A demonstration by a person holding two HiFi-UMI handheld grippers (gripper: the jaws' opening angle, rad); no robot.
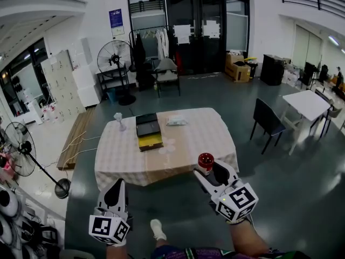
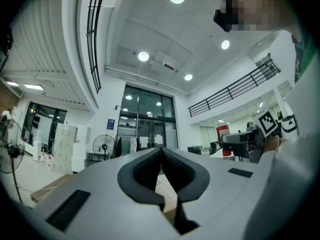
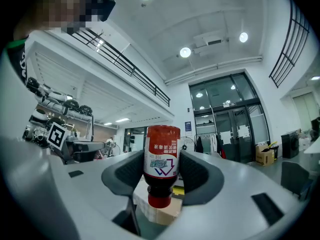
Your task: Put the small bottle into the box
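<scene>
Open floor point(image 1: 172, 204) lies between you and the table point(image 1: 207, 139). On it, the box point(image 1: 148, 132) sits mid-cloth, flanked by a white packet point(image 1: 176, 121) and a pale object point(image 1: 119, 121); the near edge is bare.

Box point(image 1: 148, 131) in the middle of the table point(image 1: 123, 156), packet point(image 1: 176, 121) just right of it, chair point(image 1: 167, 72) behind the table, fan point(image 1: 115, 59) back left, small bottle point(image 1: 205, 161) in the right gripper point(image 1: 209, 169), before the table's front right corner.
</scene>
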